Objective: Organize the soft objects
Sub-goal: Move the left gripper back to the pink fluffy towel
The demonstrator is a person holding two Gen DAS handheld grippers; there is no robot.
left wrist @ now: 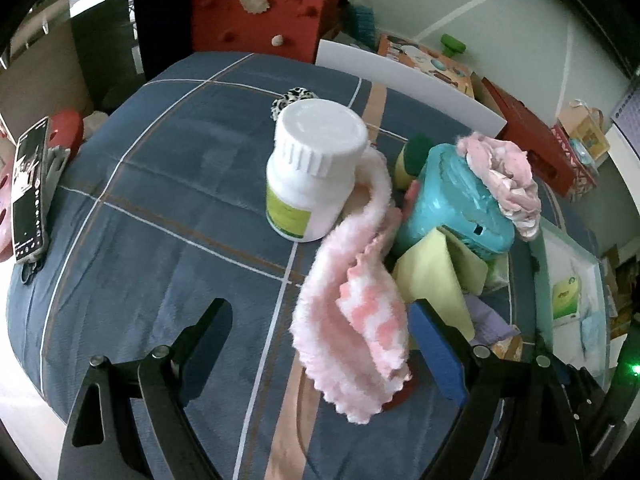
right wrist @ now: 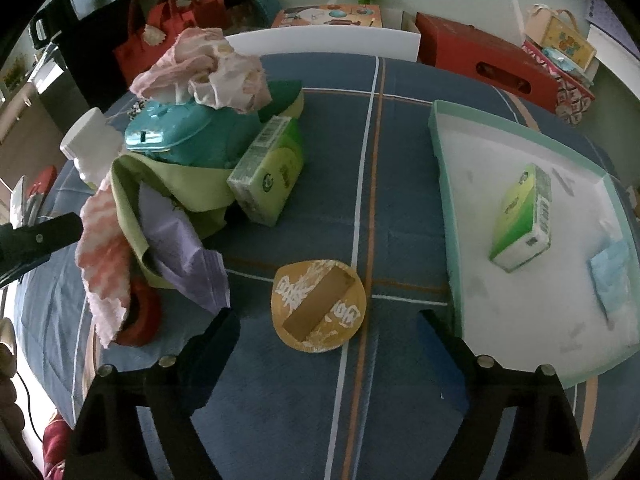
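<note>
Table cover (right wrist: pixel 400 184): blue cloth w/ white + orange stripes, spread under everything.
Tray (right wrist: pixel 444 216): shallow, mint rim, white floor, at right of right wrist view; a green tissue pack (right wrist: pixel 522 218) is seen lying inside it, a pale blue item (right wrist: pixel 612 280) beside it nr the tray's right edge.
Pile: soft things are heaped at left of right wrist view, well apart from tray.
Teal container (left wrist: pixel 452 196): tilted in the pile, lid facing cam; crumpled pink-white cloth (left wrist: pixel 504 176) is draped on top of it.
Pink fuzzy cloth (left wrist: pixel 356 300): pink/white checked, fluffy edge; hangs from beside the bottle down toward left gripper, lower end over a red round item (right wrist: pixel 142 316).
Yellow-green cloth (right wrist: pixel 176 184): folded under teal container, touching it.
Lilac cloth (right wrist: pixel 184 256): sticks out from under the yellow-green cloth.
2nd tissue pack (right wrist: pixel 268 172): green, leans on the pile's right side.
White bottle (left wrist: pixel 312 168): ribbed cap, green label, upright-ish, touching pink fuzzy cloth.
Yellow round lid (right wrist: pixel 318 306): flat on cover, btwn right gripper's fingers + pile, brown strip across it.
Phone (left wrist: pixel 28 192): screen lit, at cover's left edge.
Left gripper (left wrist: pixel 320 344): jaws spread wide, nothing clamped; pink fuzzy cloth is seen in the gap, contact can't be told.
Right gripper (right wrist: pixel 328 344): jaws spread wide, nothing held; hovers nr yellow round lid.
</note>
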